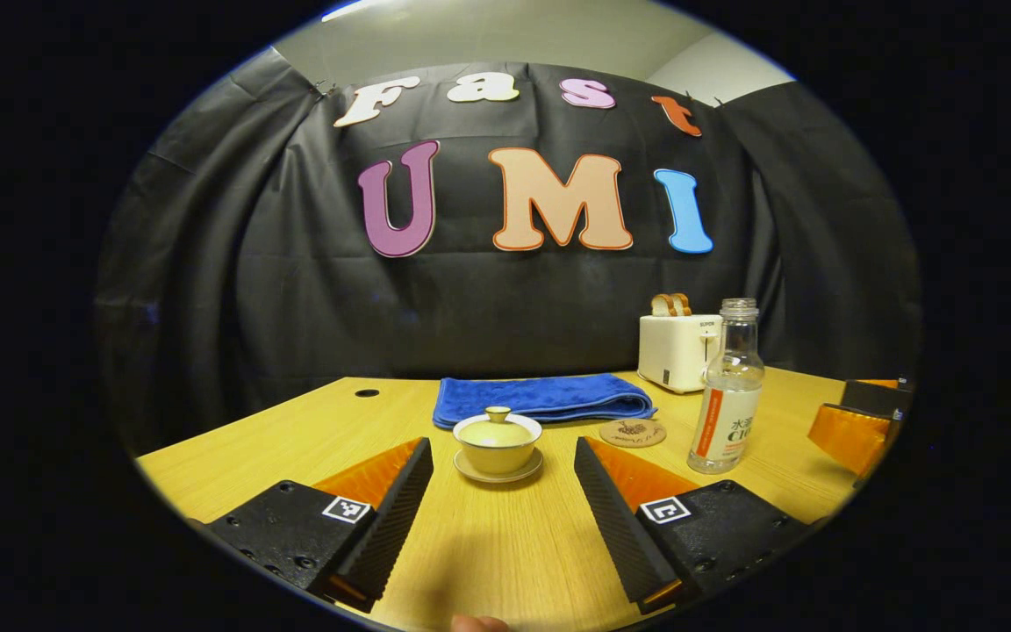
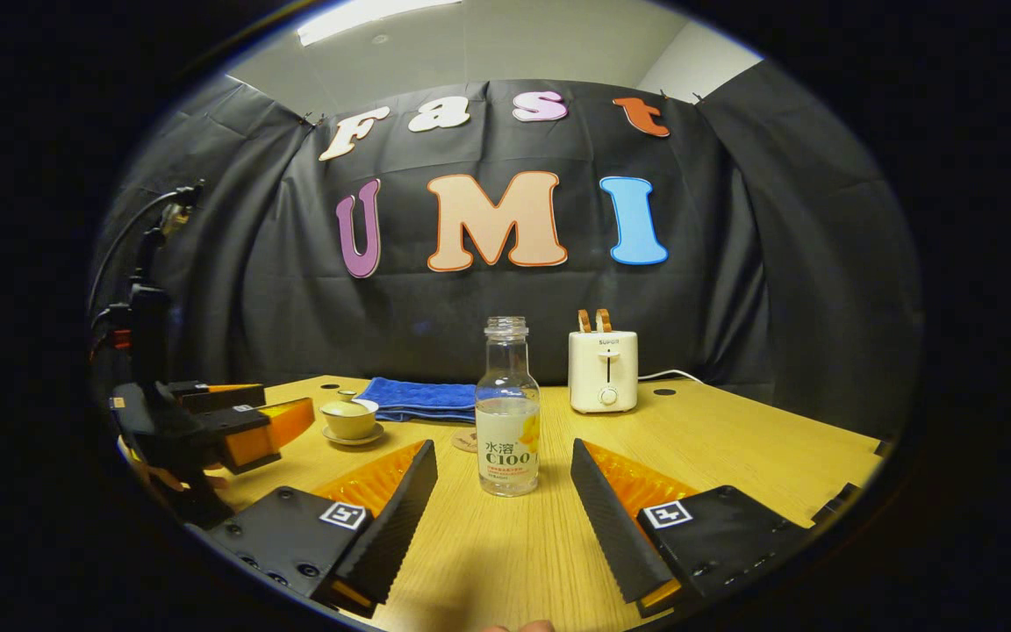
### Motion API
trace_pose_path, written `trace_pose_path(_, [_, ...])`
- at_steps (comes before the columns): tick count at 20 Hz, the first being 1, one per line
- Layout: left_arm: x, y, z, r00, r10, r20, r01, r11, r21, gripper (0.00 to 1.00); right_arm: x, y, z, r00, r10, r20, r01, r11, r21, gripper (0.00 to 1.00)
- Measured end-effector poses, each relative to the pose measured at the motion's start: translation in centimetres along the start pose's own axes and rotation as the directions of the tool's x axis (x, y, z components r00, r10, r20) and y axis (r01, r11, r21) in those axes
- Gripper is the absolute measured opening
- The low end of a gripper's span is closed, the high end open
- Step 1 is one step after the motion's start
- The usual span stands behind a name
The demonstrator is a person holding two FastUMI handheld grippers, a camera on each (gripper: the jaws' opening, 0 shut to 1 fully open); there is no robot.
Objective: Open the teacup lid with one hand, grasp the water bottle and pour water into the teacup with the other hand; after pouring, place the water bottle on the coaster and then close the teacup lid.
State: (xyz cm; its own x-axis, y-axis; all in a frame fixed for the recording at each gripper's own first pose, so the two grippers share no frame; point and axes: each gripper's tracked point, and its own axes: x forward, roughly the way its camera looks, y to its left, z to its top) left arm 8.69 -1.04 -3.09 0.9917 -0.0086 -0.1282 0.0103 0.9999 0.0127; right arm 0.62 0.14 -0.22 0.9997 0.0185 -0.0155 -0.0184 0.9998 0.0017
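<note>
Your lidded teacup (image 1: 498, 441) sits on its saucer mid-worktop (image 1: 505, 544), the uncapped, partly filled water bottle (image 2: 507, 412) stands beside the coaster (image 1: 633, 432), and both your left hand-held gripper (image 1: 502, 487) and right hand-held gripper (image 2: 504, 491) gape wide, holding nothing.

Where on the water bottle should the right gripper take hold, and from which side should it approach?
Grip the water bottle at its straight labelled body, below the narrowing neck. It stands upright, with no cap, directly ahead between the open fingers of the right gripper, so a level approach from the front probably suits best, keeping it vertical.
</note>
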Motion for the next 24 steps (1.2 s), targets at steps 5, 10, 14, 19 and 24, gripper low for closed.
trace_pose_path(5, [4.3,0.1,-0.5,0.999,0.001,-0.036,-0.001,1.0,0.01,0.95,0.4,-1.3,-0.1,1.0,-0.02,-0.001,0.02,1.0,0.0,0.98])
trace_pose_path(10, [7.4,0.5,-1.2,0.997,0.01,-0.07,-0.008,0.999,0.033,0.95,0.7,-3.6,0.0,0.998,-0.068,0.0,0.068,0.998,-0.002,0.97])
trace_pose_path(14, [9.0,0.4,-1.8,0.993,0.001,-0.116,0.004,0.999,0.043,0.95,0.9,-4.1,0.0,0.997,-0.079,0.002,0.079,0.997,-0.003,0.97])
trace_pose_path(19, [10.7,0.3,-2.3,0.988,0.001,-0.156,0.01,0.997,0.072,0.98,0.7,-4.1,0.1,0.997,-0.077,0.003,0.077,0.997,-0.004,0.98])
trace_pose_path(24, [11.8,0.6,-2.8,0.985,0.009,-0.175,0.004,0.997,0.075,0.96,0.6,-4.3,0.0,0.997,-0.075,0.003,0.075,0.997,-0.003,0.97])
